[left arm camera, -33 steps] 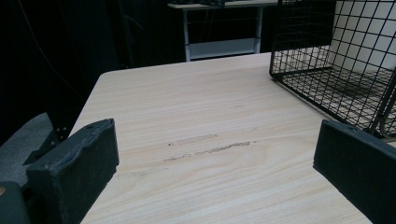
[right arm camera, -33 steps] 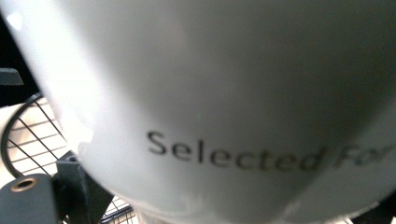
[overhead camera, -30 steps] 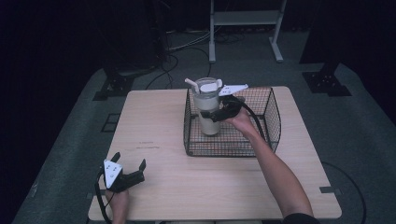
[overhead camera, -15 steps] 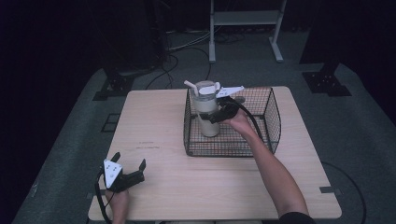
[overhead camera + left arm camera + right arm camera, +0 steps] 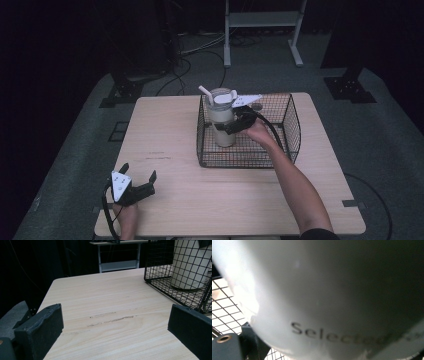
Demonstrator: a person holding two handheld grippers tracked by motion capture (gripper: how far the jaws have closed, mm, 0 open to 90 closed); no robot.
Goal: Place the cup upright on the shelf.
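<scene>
Right tool (image 5: 231, 126) is clamped around the body of a cream tumbler (image 5: 221, 120) with lid and straw, which stands upright in the left part of the black wire basket (image 5: 292, 127) on the tabletop (image 5: 165, 135). Left tool (image 5: 137, 181) rests at the tabletop's near left corner, jaws wide apart and holding nothing, well apart from the basket.

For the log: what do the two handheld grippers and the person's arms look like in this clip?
Both grippers are black with two blocky, rough-faced jaws. Each carries a pale three-cornered plate on top; the left gripper has small dark dots on its plate. A black cable trails from each, the right gripper looping its cable over the wire basket. Both forearms are bare, with no sleeve visible.
</scene>
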